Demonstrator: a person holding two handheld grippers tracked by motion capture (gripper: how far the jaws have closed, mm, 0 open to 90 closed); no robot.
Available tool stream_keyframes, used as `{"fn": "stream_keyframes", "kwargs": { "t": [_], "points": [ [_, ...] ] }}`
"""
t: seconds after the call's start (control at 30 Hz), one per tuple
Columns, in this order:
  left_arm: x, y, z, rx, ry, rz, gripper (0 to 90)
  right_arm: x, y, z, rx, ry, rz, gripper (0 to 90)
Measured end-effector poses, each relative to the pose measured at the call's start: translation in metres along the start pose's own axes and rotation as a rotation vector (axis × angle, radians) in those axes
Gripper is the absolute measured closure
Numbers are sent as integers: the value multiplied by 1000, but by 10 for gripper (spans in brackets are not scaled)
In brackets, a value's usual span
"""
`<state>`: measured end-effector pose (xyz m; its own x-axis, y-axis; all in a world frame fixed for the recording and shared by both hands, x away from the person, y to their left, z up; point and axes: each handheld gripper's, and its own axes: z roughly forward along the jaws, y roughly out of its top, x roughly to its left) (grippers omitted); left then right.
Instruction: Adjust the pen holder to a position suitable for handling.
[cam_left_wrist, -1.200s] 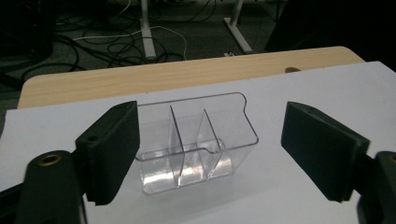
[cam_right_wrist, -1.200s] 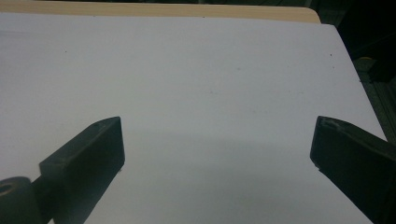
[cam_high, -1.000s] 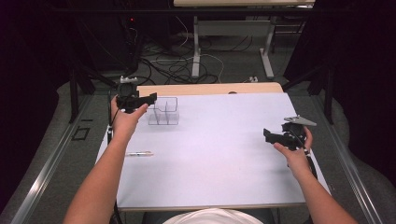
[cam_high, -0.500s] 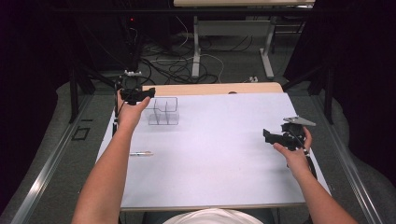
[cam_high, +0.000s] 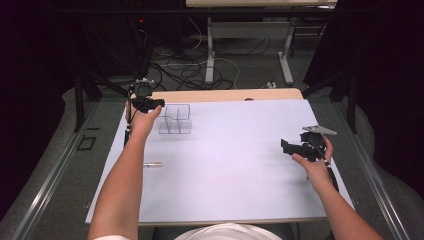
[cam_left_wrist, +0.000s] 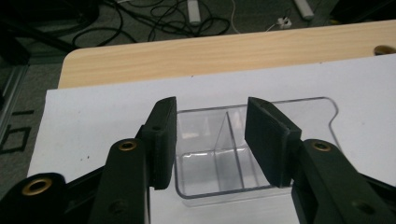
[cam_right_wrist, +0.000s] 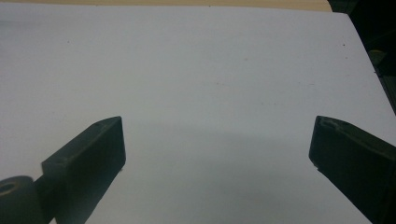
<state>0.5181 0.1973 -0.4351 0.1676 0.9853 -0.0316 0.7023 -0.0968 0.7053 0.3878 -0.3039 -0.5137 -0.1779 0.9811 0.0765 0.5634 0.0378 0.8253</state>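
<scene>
High view: left tool (cam_high: 159, 103) nearer clear organizer (cam_high: 176, 119), jaws narrower, perhaps touching.

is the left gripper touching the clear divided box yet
Cannot tell. In the left gripper view the left gripper, its jaws just closing, straddles the clear divided box, but neither contact nor a gap shows plainly.

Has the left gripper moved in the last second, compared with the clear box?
Yes. The left gripper has shifted toward the table's far left corner, to the far-left end of the clear box, jaws closing astride its wall.
</scene>
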Motion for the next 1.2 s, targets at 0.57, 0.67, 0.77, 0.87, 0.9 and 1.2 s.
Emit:
{"fn": "stream_keyframes", "kwargs": {
  "t": [0.57, 0.67, 0.77, 0.87, 0.9, 1.2],
  "points": [
    [14, -4, 22, 114, 25, -67, 730, 1, -1, 3, 13, 8, -6, 36],
    [12, -5, 24, 123, 32, -71, 757, 2, -1, 3, 13, 9, -6, 36],
    [11, -6, 26, 126, 38, -72, 791, 2, -2, 3, 14, 9, -6, 37],
    [10, -6, 26, 130, 47, -70, 814, 1, -2, 3, 15, 10, -7, 38],
    [10, -6, 27, 132, 52, -69, 825, 1, -2, 3, 15, 10, -7, 38],
    [14, -7, 26, 138, 43, -95, 887, 2, -2, 4, 21, 12, -14, 40]
  ]
}}
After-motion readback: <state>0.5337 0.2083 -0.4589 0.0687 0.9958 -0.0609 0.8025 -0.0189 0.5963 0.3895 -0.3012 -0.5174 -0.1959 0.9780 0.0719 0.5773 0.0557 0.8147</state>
